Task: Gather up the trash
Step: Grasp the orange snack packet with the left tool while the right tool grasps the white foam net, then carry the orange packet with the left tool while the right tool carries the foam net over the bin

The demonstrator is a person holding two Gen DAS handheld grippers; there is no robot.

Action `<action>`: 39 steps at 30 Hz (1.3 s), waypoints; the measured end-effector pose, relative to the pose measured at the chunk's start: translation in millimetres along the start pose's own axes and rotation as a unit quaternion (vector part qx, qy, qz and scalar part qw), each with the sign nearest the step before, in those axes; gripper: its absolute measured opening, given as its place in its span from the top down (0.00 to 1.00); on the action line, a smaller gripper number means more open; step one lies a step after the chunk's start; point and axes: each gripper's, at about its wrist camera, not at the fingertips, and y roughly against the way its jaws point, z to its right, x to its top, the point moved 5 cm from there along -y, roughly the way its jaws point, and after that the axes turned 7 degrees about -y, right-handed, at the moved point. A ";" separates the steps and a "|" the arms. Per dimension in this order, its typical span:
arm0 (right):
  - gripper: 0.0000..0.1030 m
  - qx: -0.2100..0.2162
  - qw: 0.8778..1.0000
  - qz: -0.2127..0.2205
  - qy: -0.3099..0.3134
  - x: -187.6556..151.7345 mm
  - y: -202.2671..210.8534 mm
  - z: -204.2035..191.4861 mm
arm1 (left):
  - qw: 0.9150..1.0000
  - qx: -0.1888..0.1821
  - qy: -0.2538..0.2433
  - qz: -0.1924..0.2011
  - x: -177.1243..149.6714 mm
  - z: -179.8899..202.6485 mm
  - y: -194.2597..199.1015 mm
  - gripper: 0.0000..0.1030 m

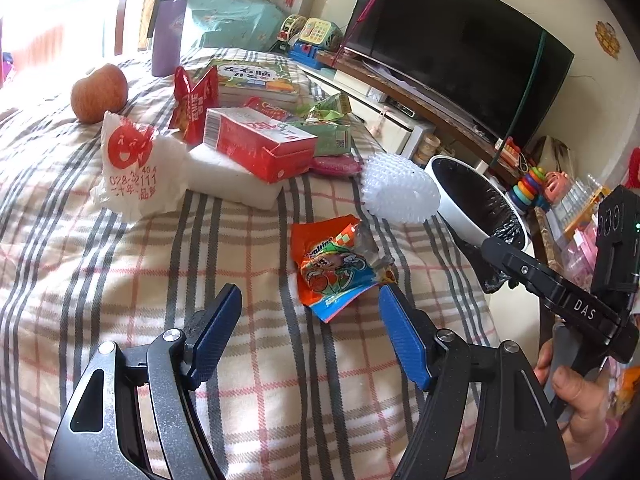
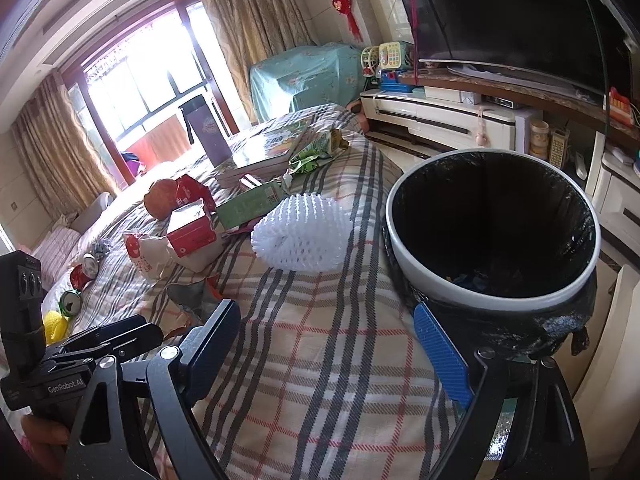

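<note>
The left gripper [image 1: 310,300] hangs with fingers wide and empty just short of the crumpled orange snack wrapper [image 1: 334,266] on the plaid bed [image 1: 120,264], positioned to straddle it; the right gripper [image 2: 326,322], fingers wide and empty, waits beside the black-lined white bin [image 2: 494,294].

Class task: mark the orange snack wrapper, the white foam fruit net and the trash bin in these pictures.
orange snack wrapper [image 1: 336,268], left wrist view, on its printed front.
white foam fruit net [image 2: 304,234], right wrist view, on the middle of its mesh.
trash bin [image 2: 480,290], right wrist view, on its white near rim.
</note>
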 end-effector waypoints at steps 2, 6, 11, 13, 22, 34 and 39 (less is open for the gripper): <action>0.13 0.000 1.000 0.001 0.002 2.5 -3.2 -0.3 | 1.000 0.001 -0.006 0.001 2.9 0.7 -2.5 0.29; 0.18 -0.001 1.000 0.003 0.013 9.3 -11.5 -2.7 | 1.000 0.005 -0.024 0.001 9.5 2.7 -10.1 0.29; 0.40 -0.006 0.999 -0.002 0.036 20.3 -31.5 -7.2 | 0.999 0.004 -0.041 -0.006 16.5 4.0 -24.2 0.37; 0.45 -0.007 0.999 -0.006 0.040 23.1 -40.5 -8.5 | 0.999 -0.002 -0.047 -0.013 18.1 5.5 -32.3 0.43; 0.90 -0.012 0.998 -0.025 0.049 23.3 -63.9 -5.2 | 0.997 -0.018 -0.074 -0.020 20.2 18.3 -47.0 0.82; 0.92 -0.001 1.000 0.003 0.016 22.6 -23.6 8.0 | 0.998 -0.030 -0.058 -0.003 27.7 21.5 -30.0 0.92; 0.92 -0.002 1.000 0.019 0.003 25.0 -4.3 16.2 | 0.997 -0.032 -0.067 0.006 34.9 33.6 -22.9 0.92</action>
